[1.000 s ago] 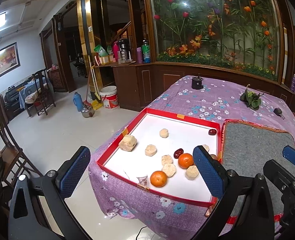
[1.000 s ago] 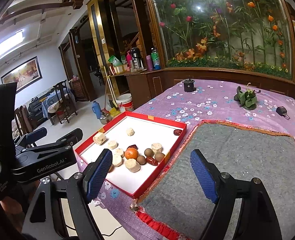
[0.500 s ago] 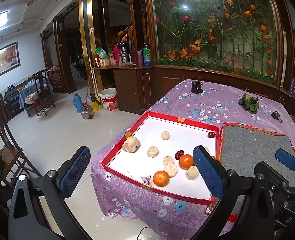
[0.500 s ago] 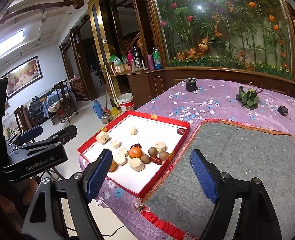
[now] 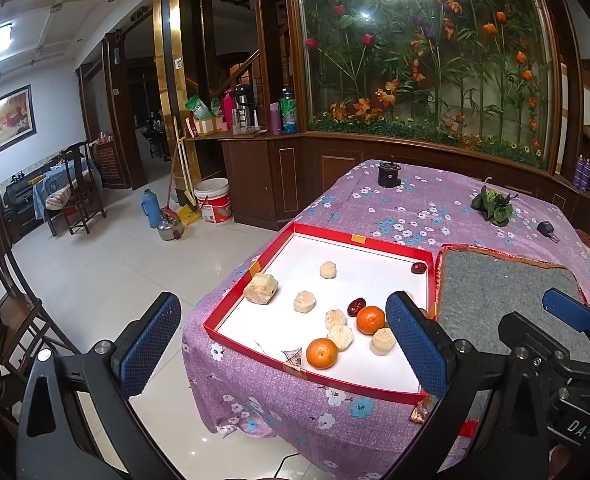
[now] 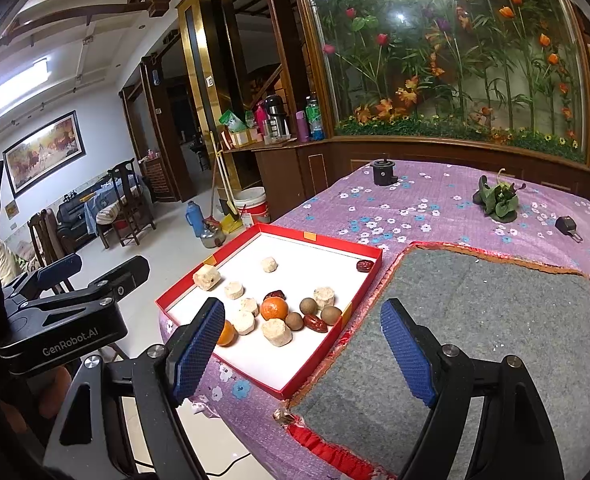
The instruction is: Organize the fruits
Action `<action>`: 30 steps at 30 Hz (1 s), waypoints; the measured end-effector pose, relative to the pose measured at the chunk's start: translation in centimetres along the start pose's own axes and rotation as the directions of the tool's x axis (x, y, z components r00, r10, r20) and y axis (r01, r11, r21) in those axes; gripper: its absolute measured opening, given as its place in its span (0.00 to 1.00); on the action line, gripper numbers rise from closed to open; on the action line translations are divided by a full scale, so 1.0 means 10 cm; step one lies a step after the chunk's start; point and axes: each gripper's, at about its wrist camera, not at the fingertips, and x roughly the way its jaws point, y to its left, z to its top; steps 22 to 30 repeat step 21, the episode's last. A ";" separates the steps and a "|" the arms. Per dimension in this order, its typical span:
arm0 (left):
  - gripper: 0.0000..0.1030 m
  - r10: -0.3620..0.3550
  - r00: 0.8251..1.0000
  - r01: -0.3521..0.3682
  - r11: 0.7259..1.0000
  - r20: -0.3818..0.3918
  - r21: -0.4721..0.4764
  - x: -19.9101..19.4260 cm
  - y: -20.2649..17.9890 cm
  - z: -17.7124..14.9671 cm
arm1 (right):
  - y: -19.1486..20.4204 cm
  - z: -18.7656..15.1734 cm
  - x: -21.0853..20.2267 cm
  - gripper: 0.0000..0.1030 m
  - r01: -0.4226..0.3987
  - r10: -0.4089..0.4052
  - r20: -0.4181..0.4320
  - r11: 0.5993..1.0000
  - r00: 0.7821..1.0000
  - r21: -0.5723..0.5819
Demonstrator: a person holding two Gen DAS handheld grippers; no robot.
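A red-rimmed white tray [image 5: 379,243] [image 6: 337,244] lies at the table's left end. It holds two oranges [image 5: 321,353] [image 5: 371,319] [image 6: 274,308], several pale cake-like lumps [image 5: 260,289] [image 6: 277,332], red dates [image 5: 356,306] [image 6: 315,323] [image 6: 363,265] and brown round fruits [image 6: 308,306]. My left gripper [image 5: 283,340] is open and empty, held off the table's near edge before the tray. My right gripper [image 6: 303,350] is open and empty, above the tray's near right corner and the grey mat [image 6: 475,320].
The grey felt mat [image 5: 503,280] with a red border lies right of the tray on the purple flowered cloth [image 6: 415,204]. A black cylinder [image 6: 383,172], a leafy sprig [image 6: 497,200] and a small black object [image 6: 567,225] lie far back. Tiled floor and chairs lie left.
Both grippers have drawn back and risen a little, so the tray looks smaller and farther. Both stay open. Nothing on the table has moved.
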 end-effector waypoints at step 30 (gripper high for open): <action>1.00 -0.024 1.000 0.024 1.000 0.020 -0.008 -0.01 0.11 0.02 | 0.11 0.00 0.12 0.80 -0.006 0.006 -0.013 1.000 1.000 -0.023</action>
